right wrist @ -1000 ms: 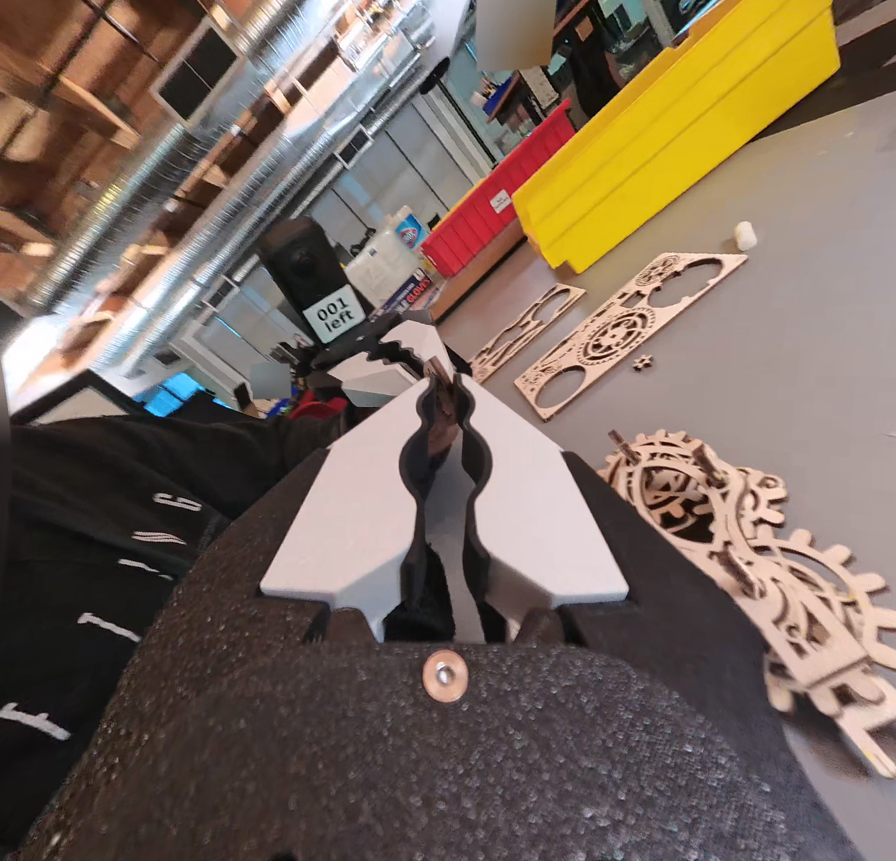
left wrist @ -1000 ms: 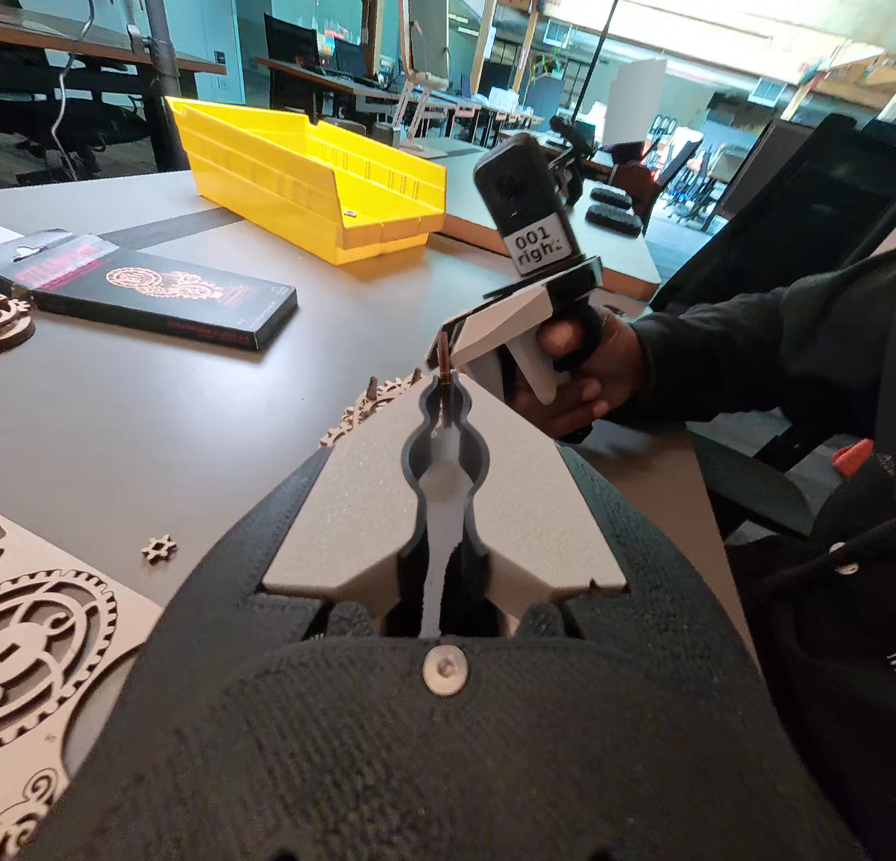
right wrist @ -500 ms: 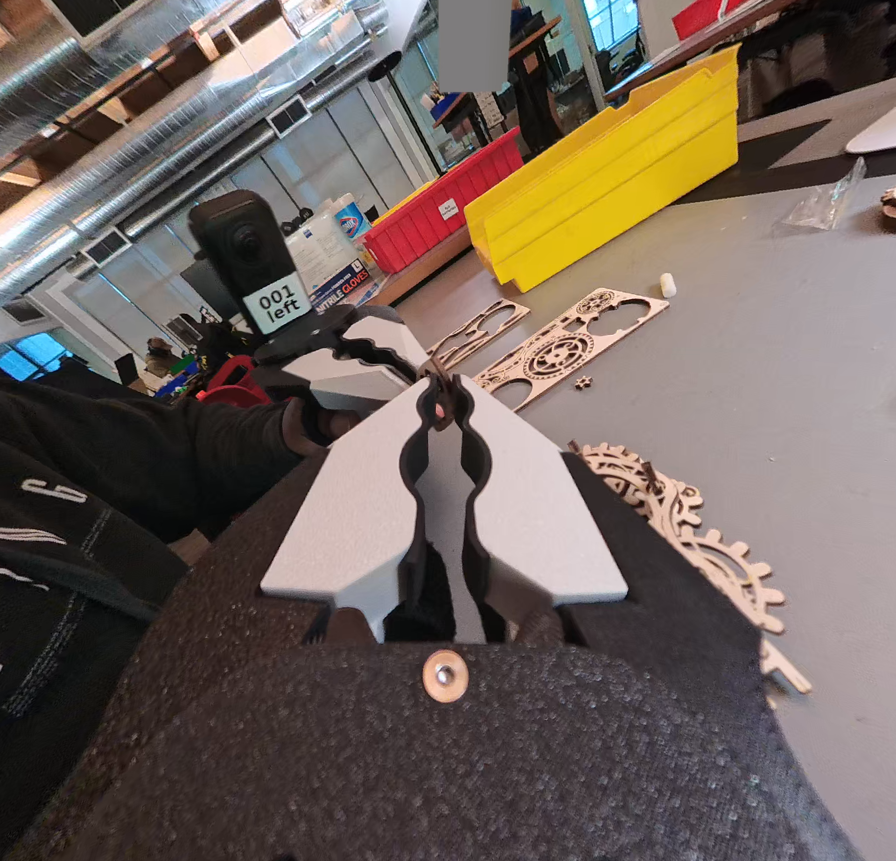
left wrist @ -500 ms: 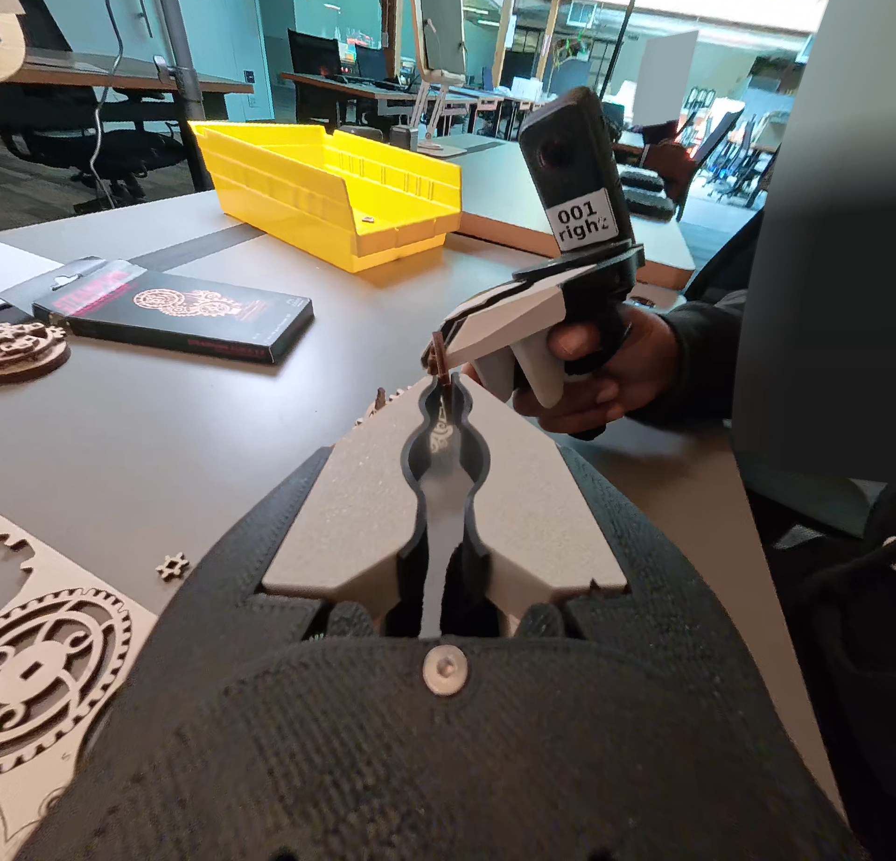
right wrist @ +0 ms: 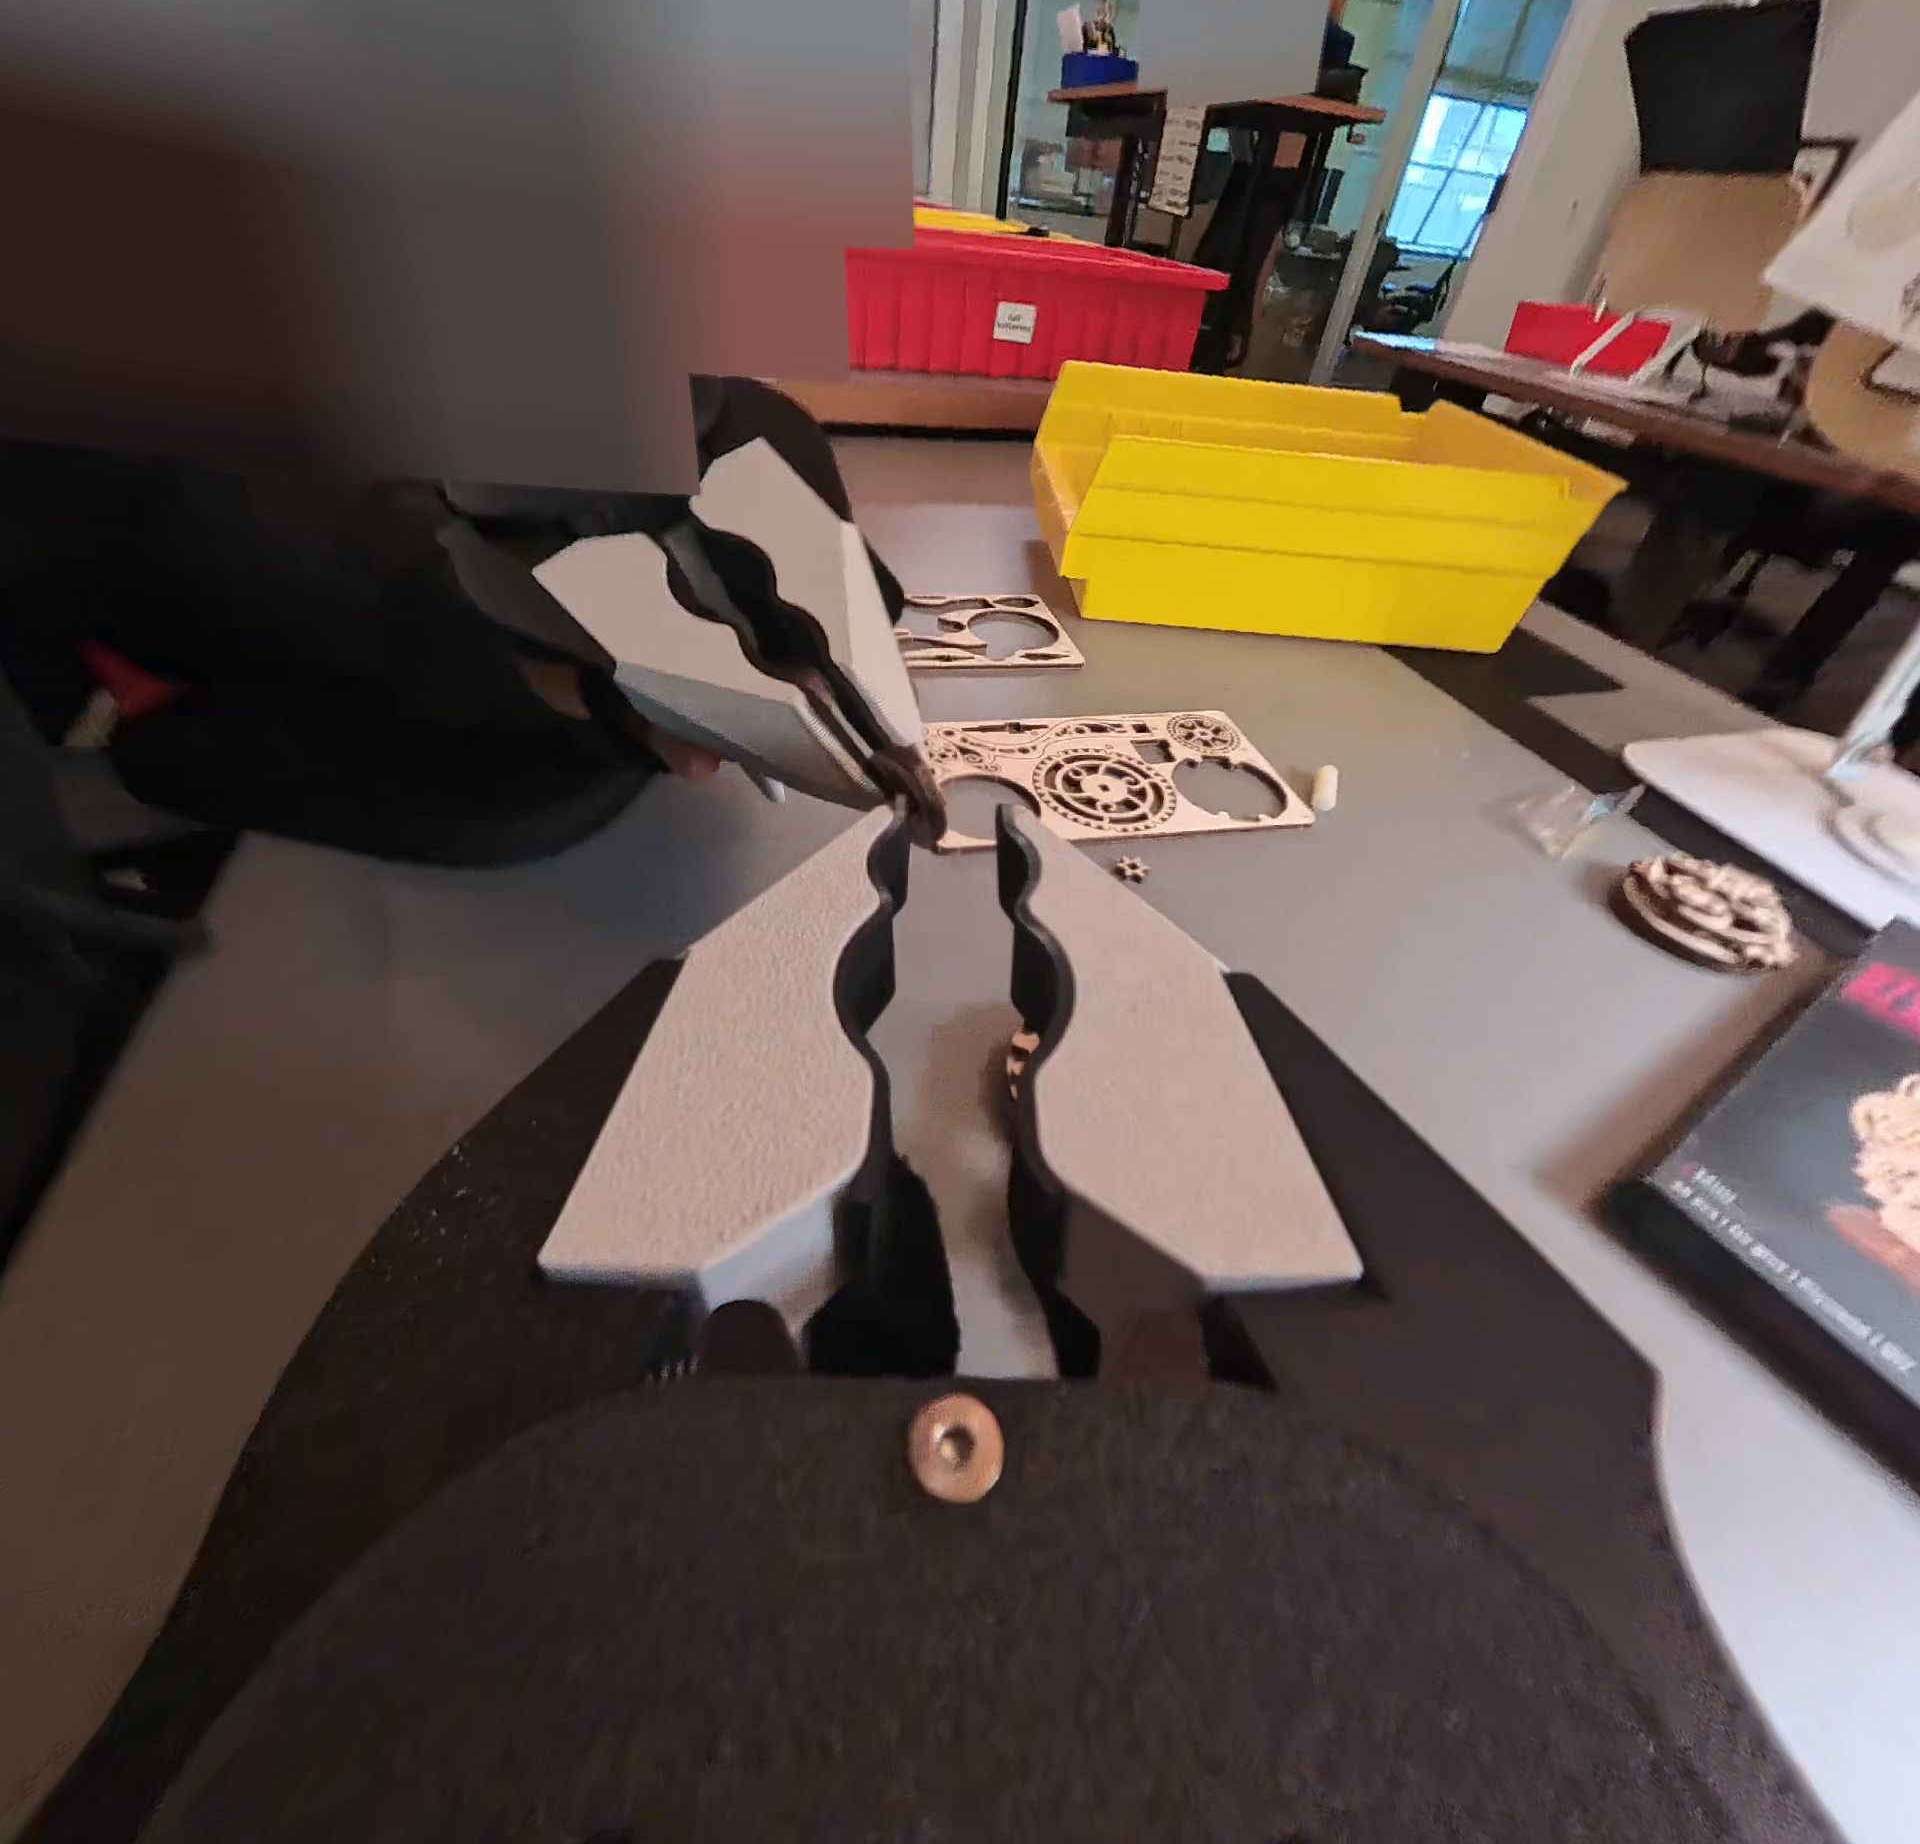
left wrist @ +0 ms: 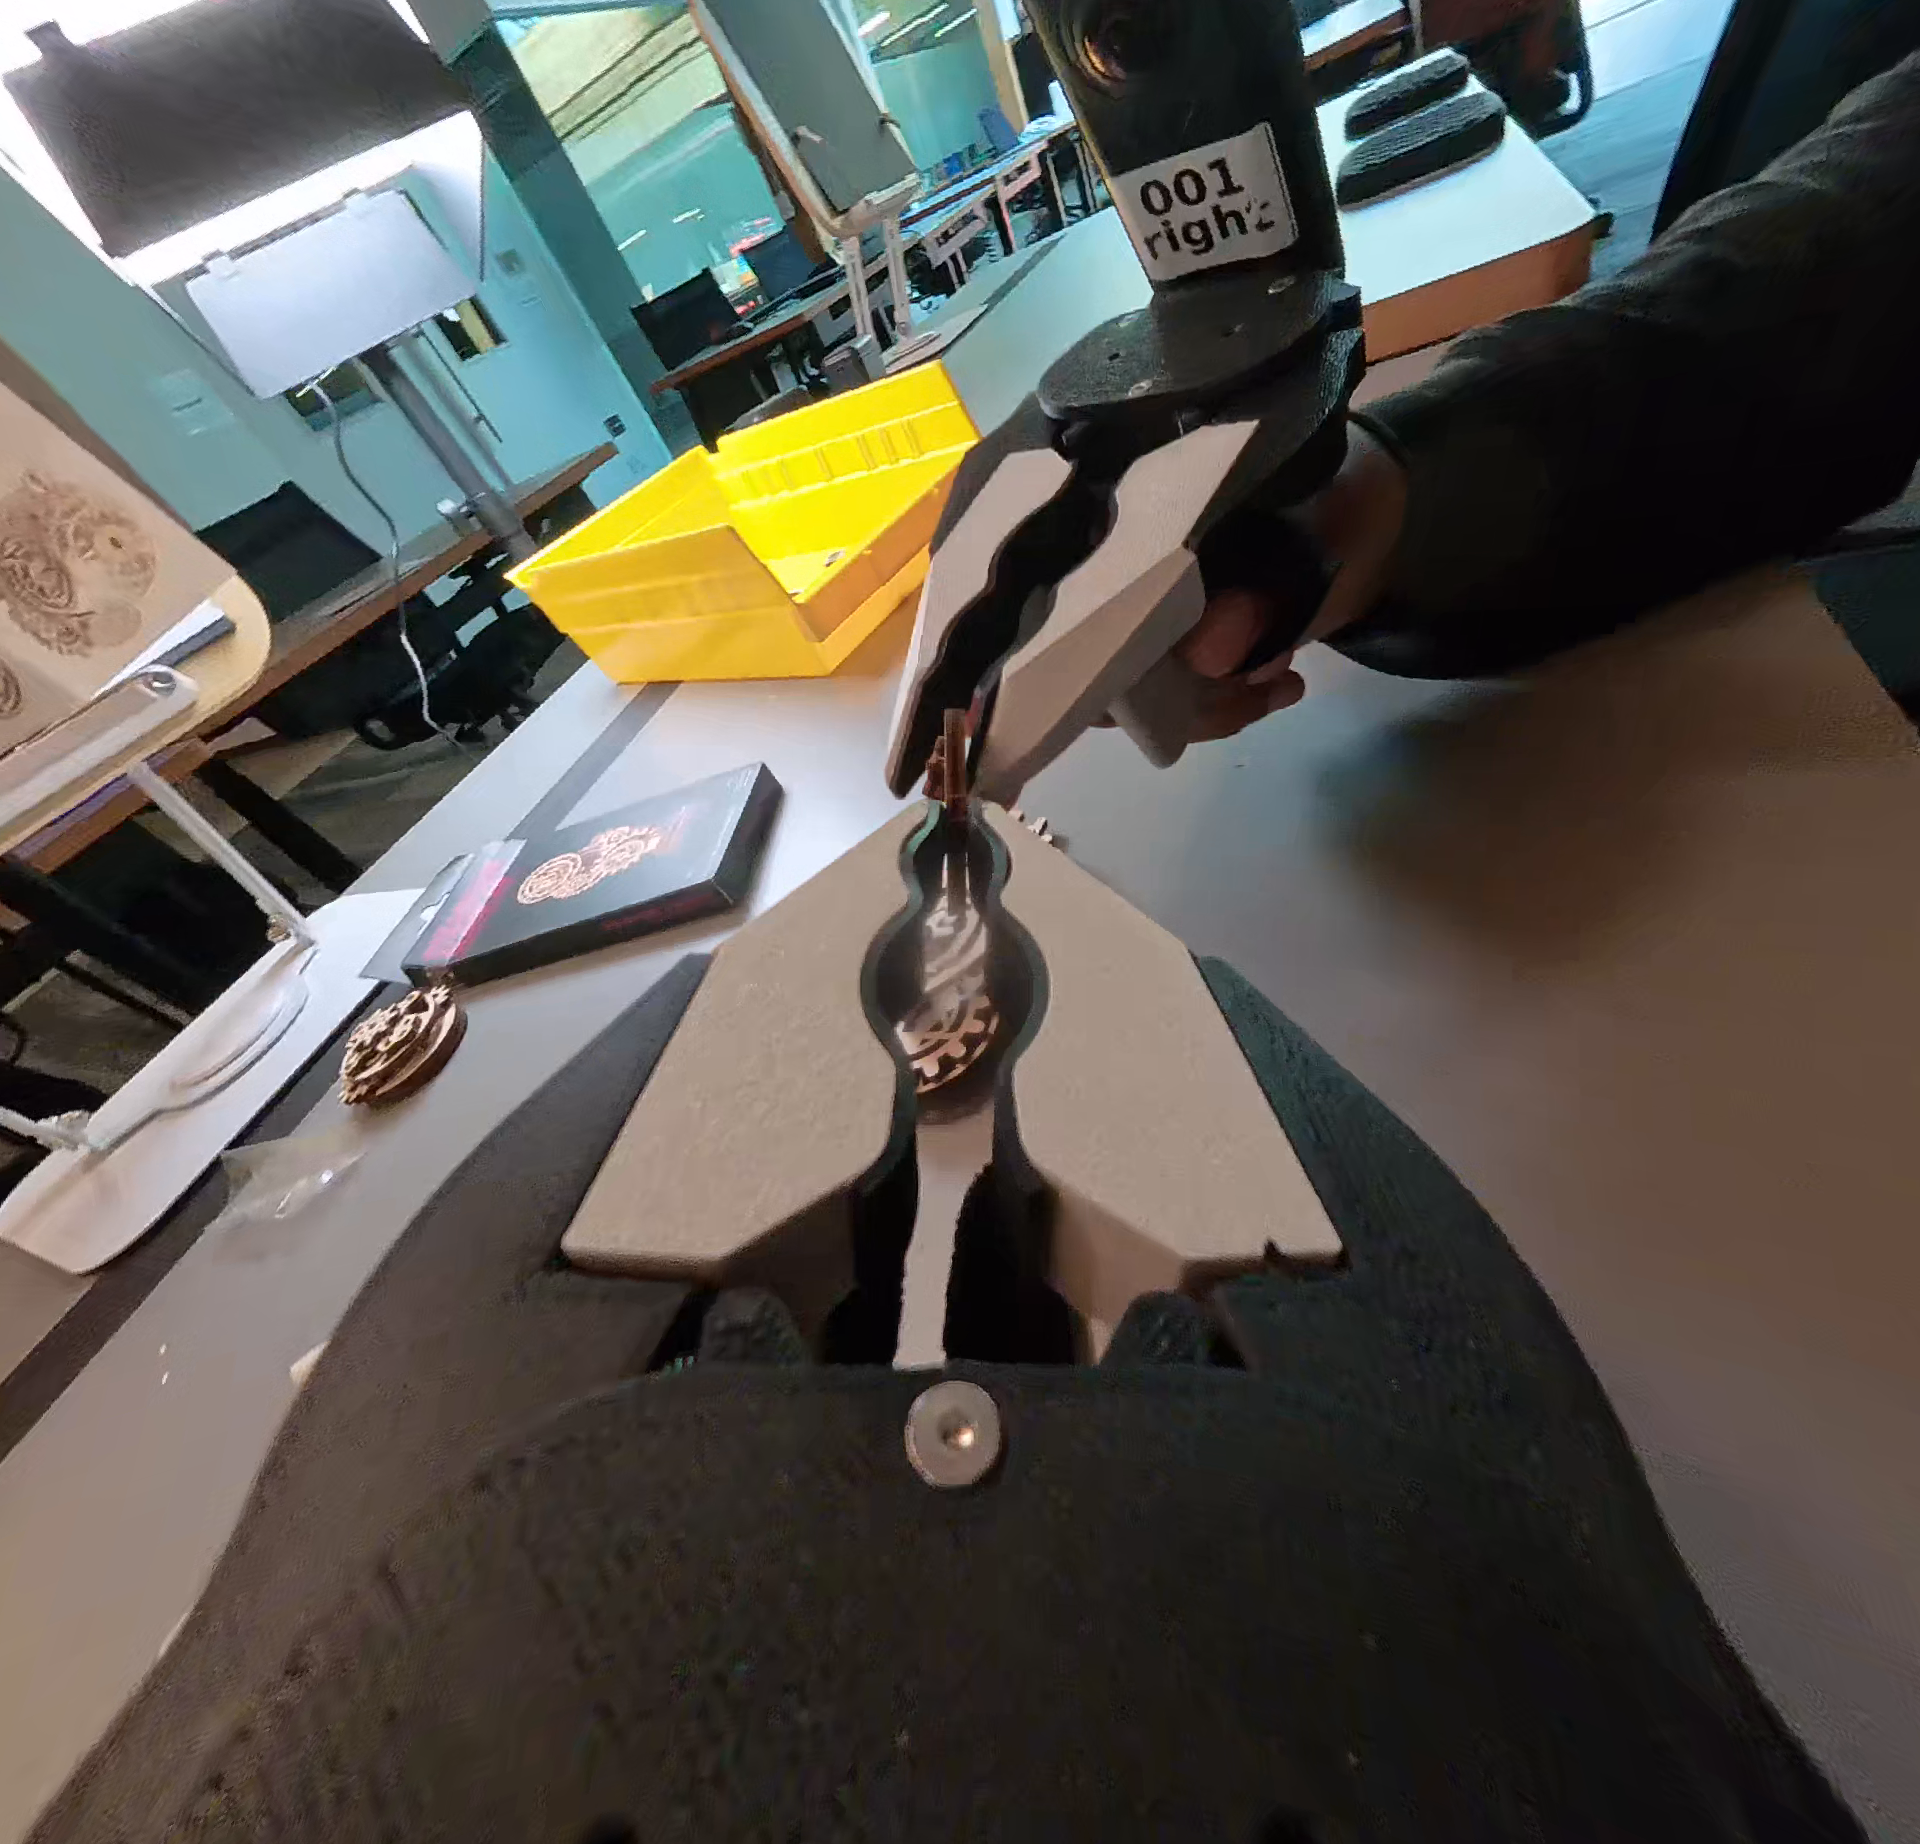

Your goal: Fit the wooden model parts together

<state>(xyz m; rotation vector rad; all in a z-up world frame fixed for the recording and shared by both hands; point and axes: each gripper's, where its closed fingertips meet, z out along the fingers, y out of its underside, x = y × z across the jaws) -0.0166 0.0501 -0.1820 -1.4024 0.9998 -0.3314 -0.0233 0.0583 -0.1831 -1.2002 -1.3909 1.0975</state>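
Observation:
My left gripper [left wrist: 948, 820] is shut on a small dark wooden part [left wrist: 950, 760] that sticks out past its tips. My right gripper shows in the left wrist view [left wrist: 940, 755], just beyond, with its jaws apart on either side of that part. In the right wrist view my right gripper [right wrist: 951, 824] is open and holds nothing. The left gripper [right wrist: 902, 784] meets it from the left, and the small part [right wrist: 921, 795] touches my left fingertip [right wrist: 883, 838]. A pale wooden gear assembly [left wrist: 948, 1015] lies on the grey table [left wrist: 1507, 963] below, seen through the finger gap.
A yellow bin [right wrist: 1299, 537] and a red bin [right wrist: 1018, 308] stand at the back. Cut-out wooden sheets [right wrist: 1122, 776], a tiny star piece [right wrist: 1129, 867] and a white peg [right wrist: 1325, 784] lie ahead. A round gear model [right wrist: 1704, 911], a black box [left wrist: 613, 890] and a white stand base [left wrist: 156, 1119] sit to the side. Only a small space, under 4 cm, lies between the two pairs of fingers. From either gripper's tips it is about 30 centimetres to the round gear model [right wrist: 1704, 911]. Seen from the left wrist view [left wrist: 421, 1022] as well.
My right gripper has opened and let go of the small wooden part. The left gripper stays shut on it. Both grippers have tilted and swung, so the views have turned.

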